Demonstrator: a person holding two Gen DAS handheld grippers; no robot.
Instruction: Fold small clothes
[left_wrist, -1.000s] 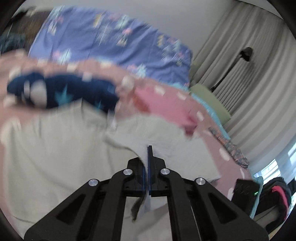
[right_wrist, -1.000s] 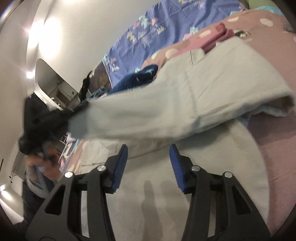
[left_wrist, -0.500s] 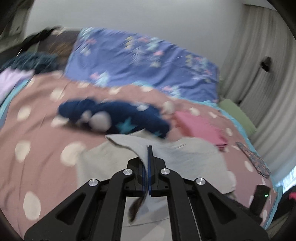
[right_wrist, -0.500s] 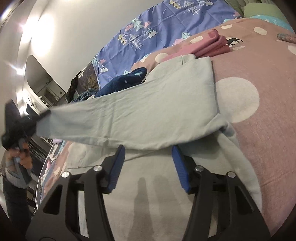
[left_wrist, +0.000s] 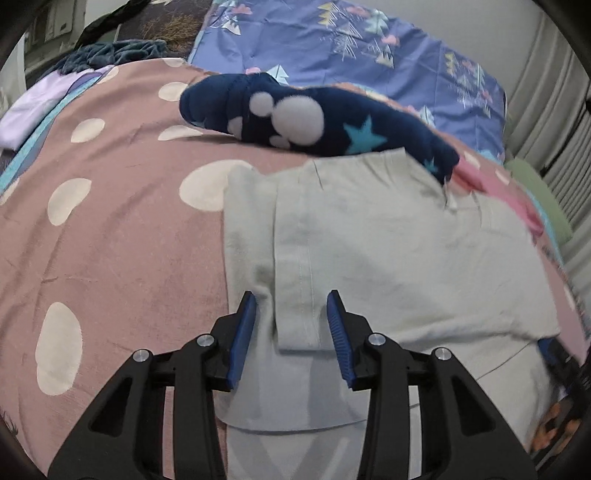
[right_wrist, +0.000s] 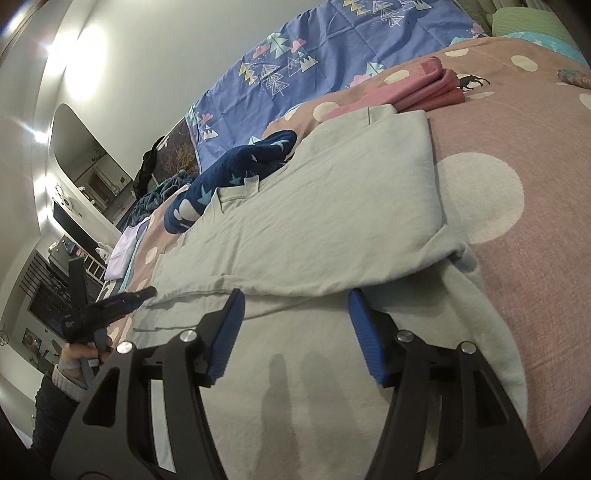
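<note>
A pale grey garment (left_wrist: 388, 240) lies folded over itself on the pink dotted bedspread (left_wrist: 110, 240). My left gripper (left_wrist: 291, 321) hovers low over its near left part. Its jaws are opening, and the folded flap's corner lies loose between the blue pads (left_wrist: 243, 325), which do not press it. In the right wrist view the same grey garment (right_wrist: 314, 221) spreads ahead. My right gripper (right_wrist: 295, 321) sits over its lower layer, jaws opening, nothing gripped, the folded edge just beyond the tips. The left gripper (right_wrist: 110, 306) shows there at far left, held by a hand (right_wrist: 74, 356).
A navy fleece garment (left_wrist: 314, 118) with stars and pale spots lies just behind the grey one. Folded pink clothes (right_wrist: 417, 88) sit at the back right. A purple patterned quilt (left_wrist: 351, 48) covers the bed's head. A lilac cloth (left_wrist: 40, 99) lies far left.
The left gripper carried the grey flap across and down, then let go; its jaws stand apart now. The flap now lies flat on the garment. The right gripper's jaws widened a little.
</note>
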